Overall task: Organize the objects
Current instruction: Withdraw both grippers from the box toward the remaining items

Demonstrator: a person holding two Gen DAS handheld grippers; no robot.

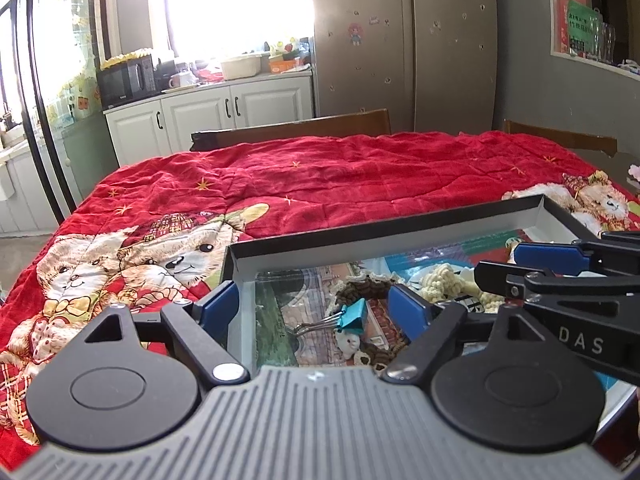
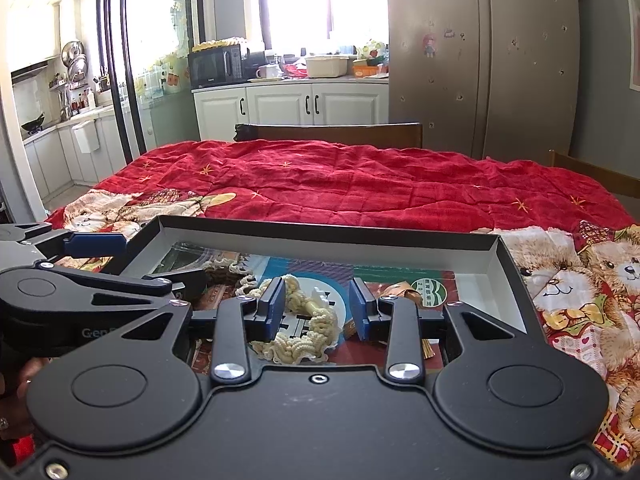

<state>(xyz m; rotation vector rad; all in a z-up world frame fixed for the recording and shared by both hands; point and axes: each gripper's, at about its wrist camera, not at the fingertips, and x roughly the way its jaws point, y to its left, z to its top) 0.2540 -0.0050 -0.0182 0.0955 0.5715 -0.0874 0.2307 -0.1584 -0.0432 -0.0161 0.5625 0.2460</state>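
Observation:
A shallow black box with white inner walls lies on the red bear-print blanket. Inside it lie picture cards, a teal binder clip, a brown crocheted piece, a small white bear charm and a cream crocheted piece. My left gripper is open above the box's left end, over the binder clip. My right gripper is open over the box's middle, its fingers either side of the cream crocheted piece. Each gripper shows in the other's view.
The red blanket covers the table. Wooden chair backs stand behind the far edge. Beyond are white cabinets, a microwave and a fridge.

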